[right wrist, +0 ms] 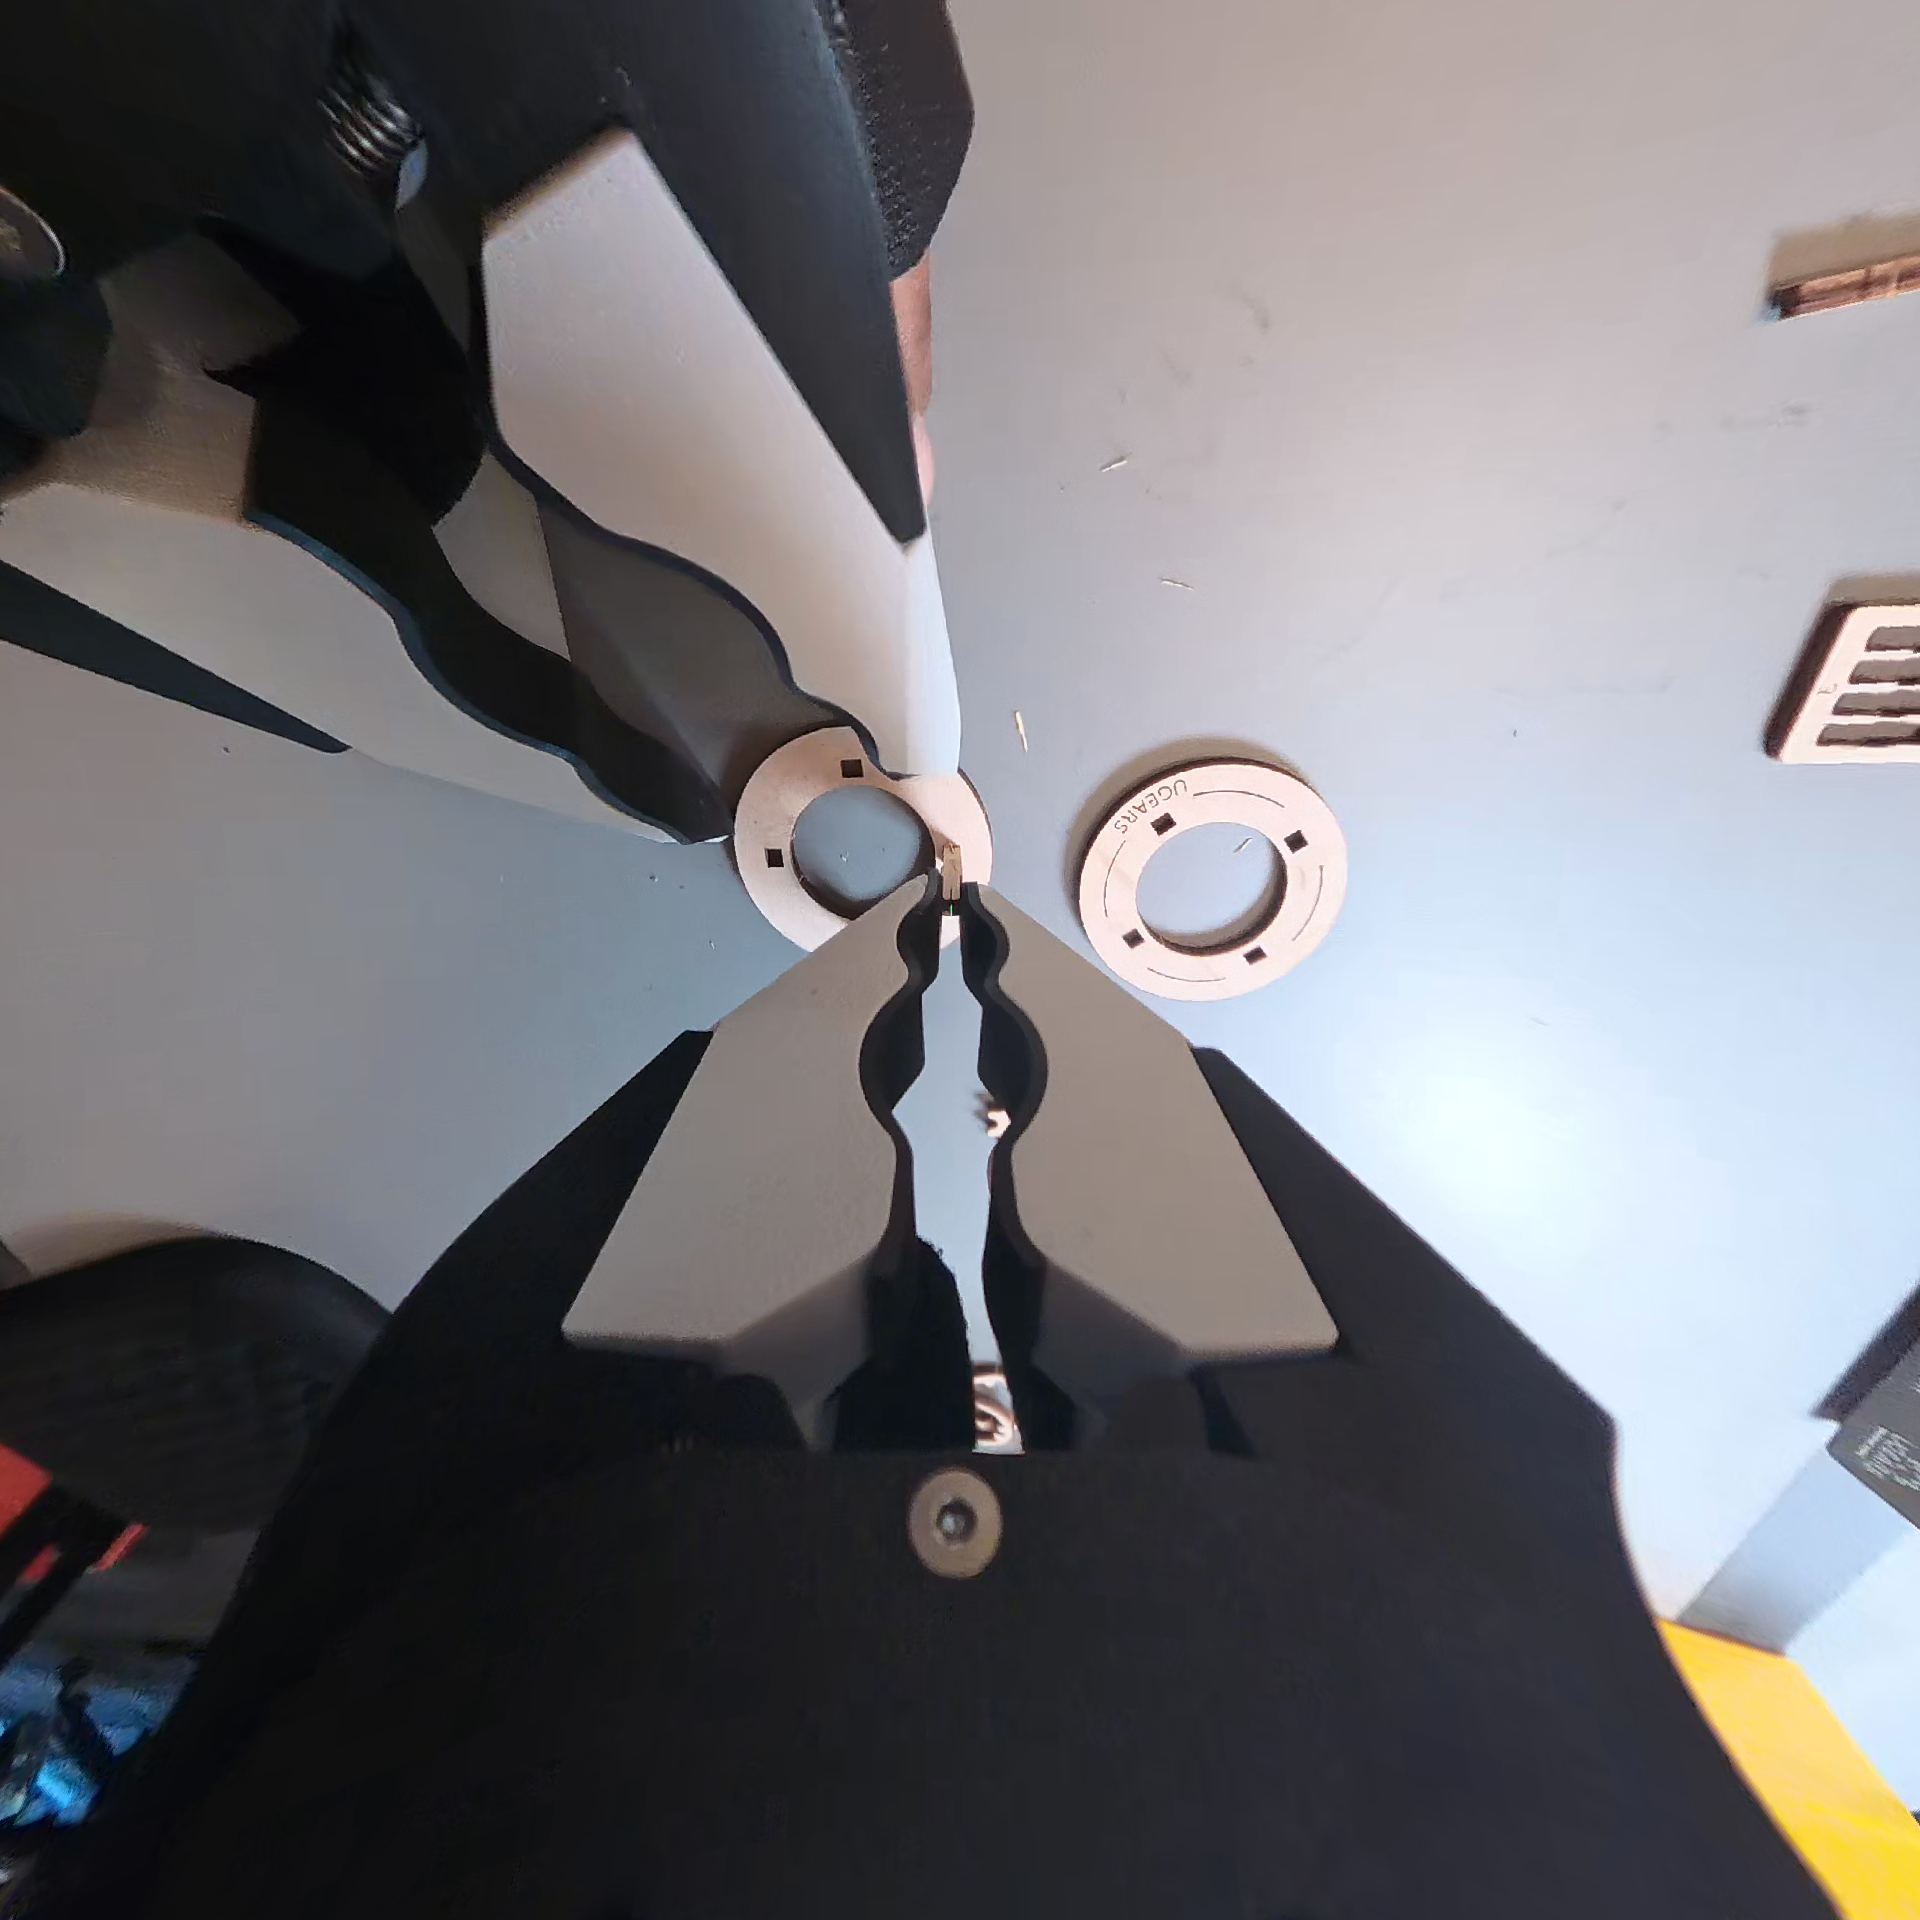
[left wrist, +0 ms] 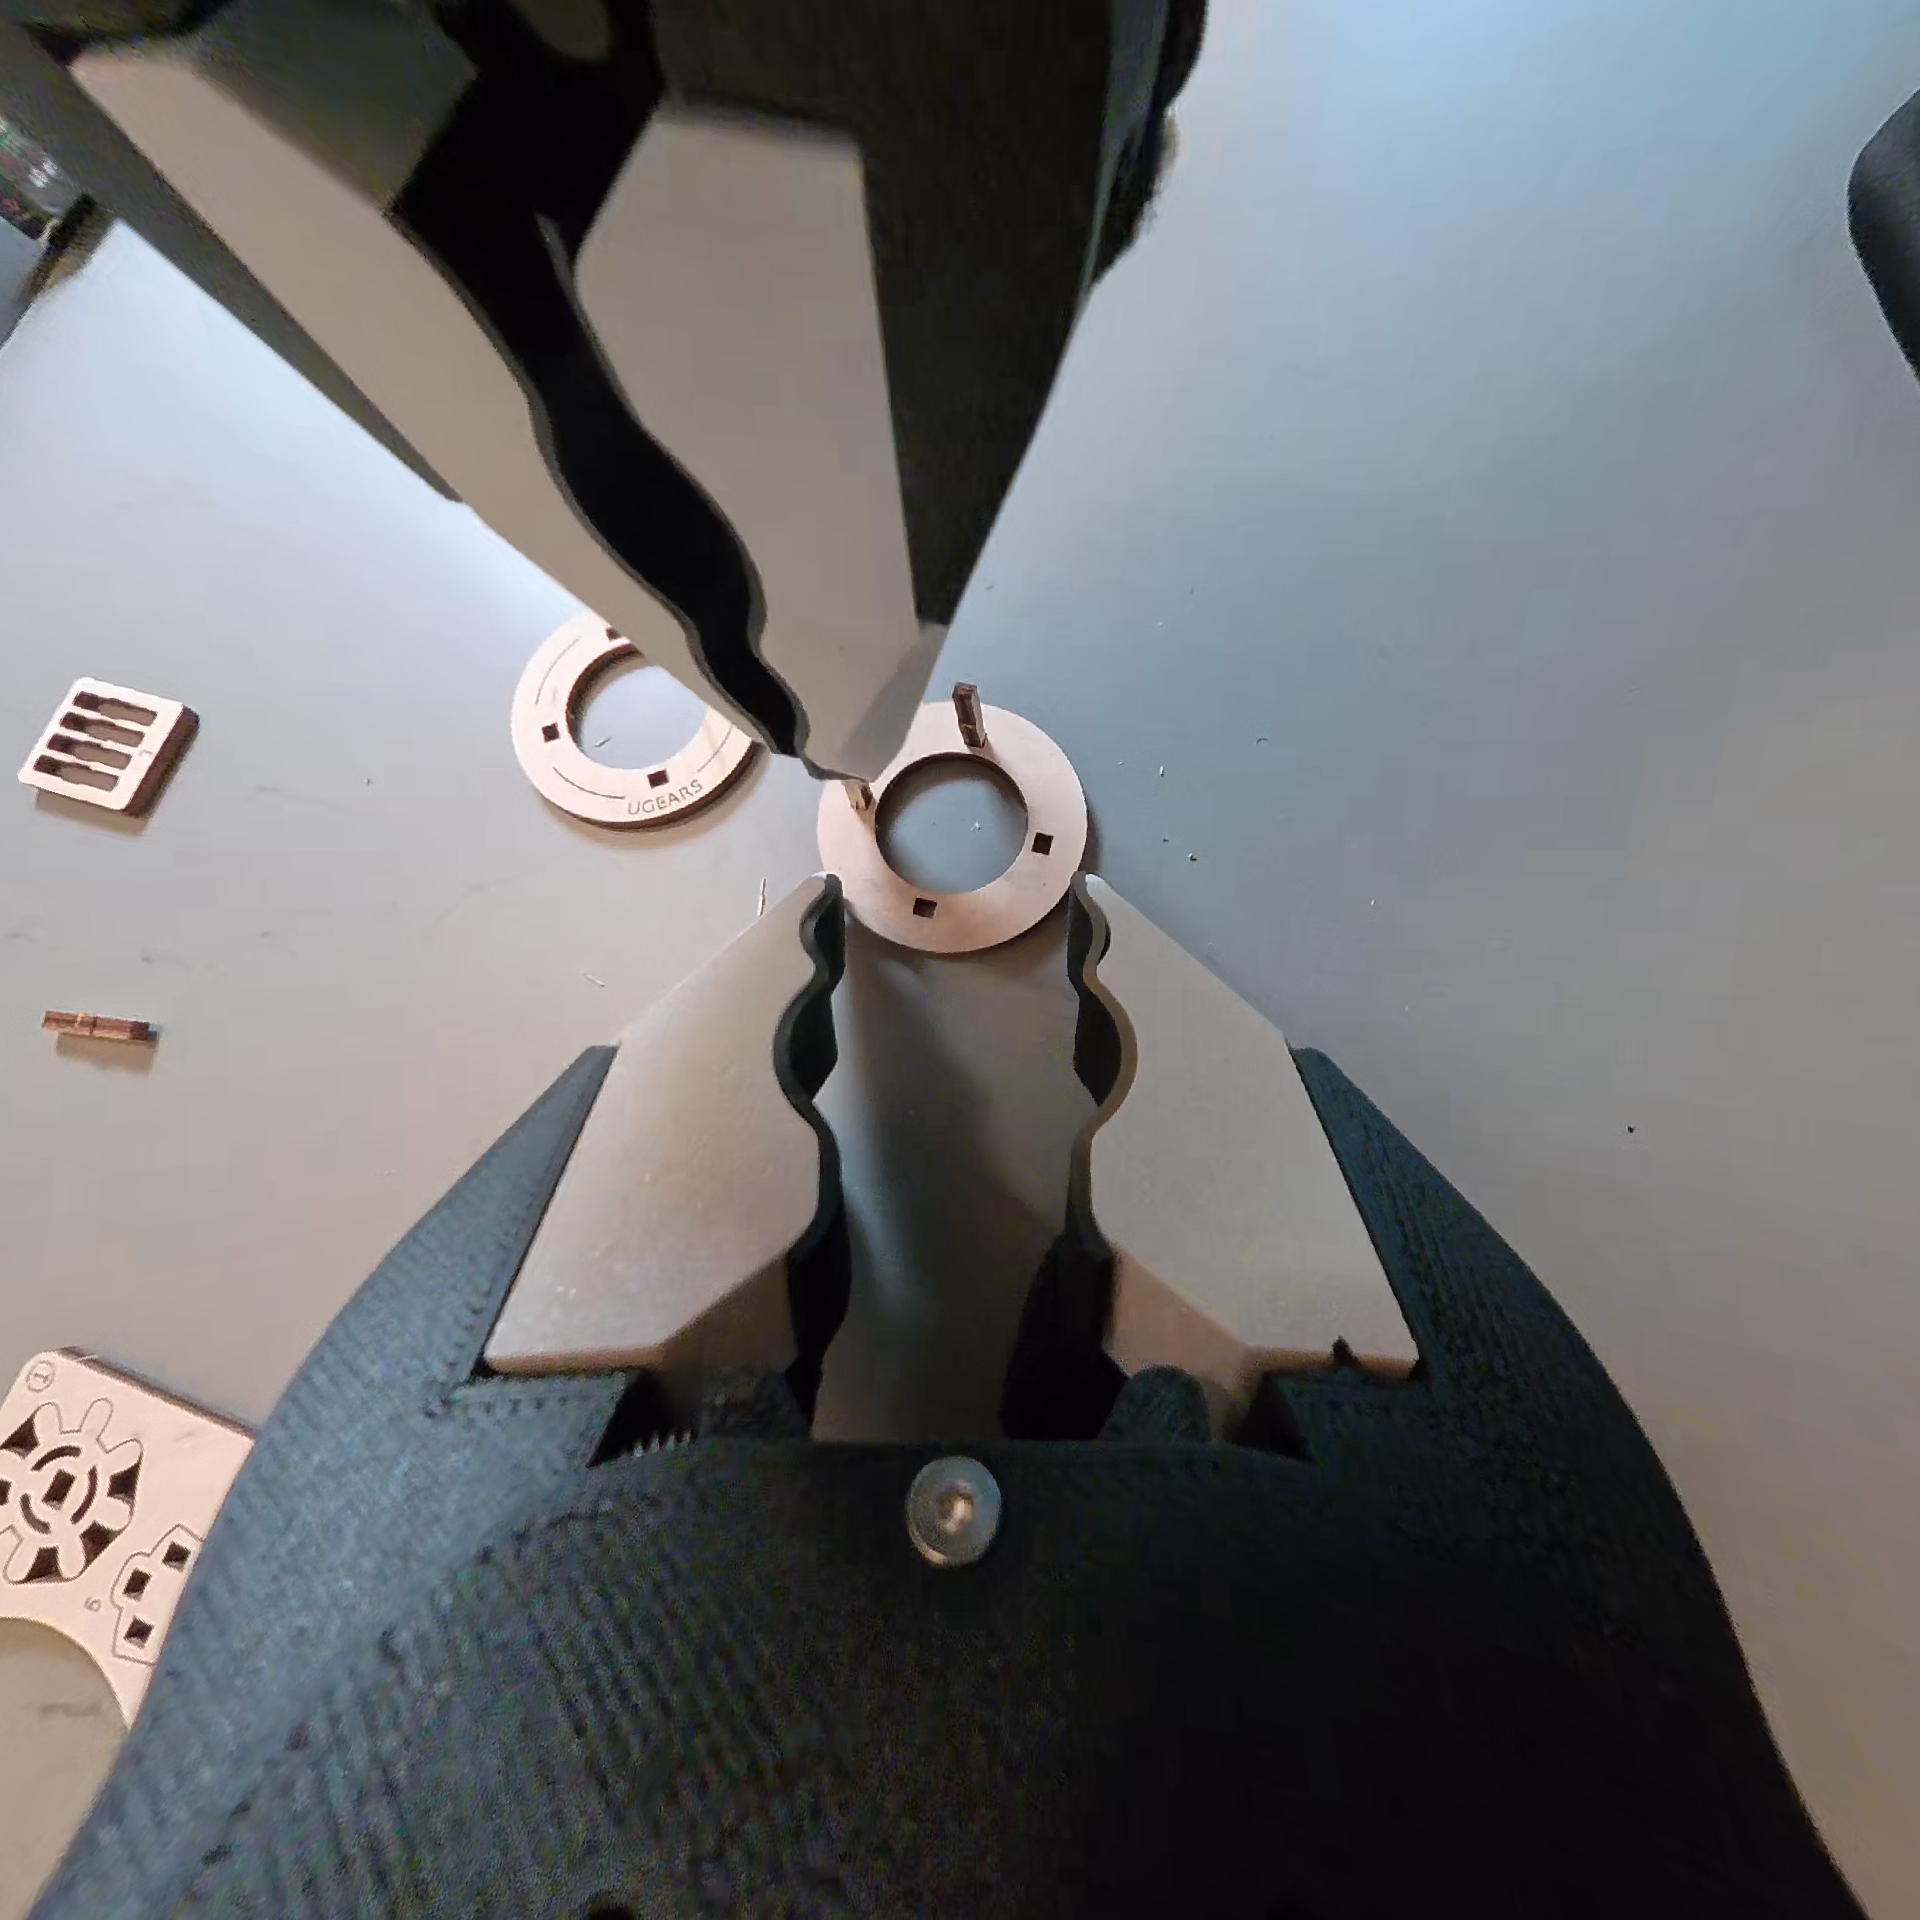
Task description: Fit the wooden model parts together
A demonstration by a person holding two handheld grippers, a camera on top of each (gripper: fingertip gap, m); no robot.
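A flat wooden ring point(left wrist: 997, 916) with square slots lies on the grey table point(left wrist: 1455, 727). One small wooden peg point(left wrist: 968, 717) stands upright in a slot at its far edge. My left gripper point(left wrist: 956, 883) holds the ring by its outer edge, one fingertip touching each side. It also shows in the right wrist view point(right wrist: 831, 800), reaching in from the upper left. My right gripper point(right wrist: 951, 888) is shut on a second small peg point(right wrist: 951, 862) and holds it on the ring point(right wrist: 790, 904) at a slot. It comes from the top in the left wrist view point(left wrist: 840, 769).
A second, engraved wooden ring point(left wrist: 582, 769) point(right wrist: 1107, 873) lies flat beside the first. A slatted wooden frame point(left wrist: 109, 743) point(right wrist: 1849, 686) and a loose peg stick point(left wrist: 99, 1025) lie further out. A wooden parts sheet point(left wrist: 83, 1507) sits at the near left.
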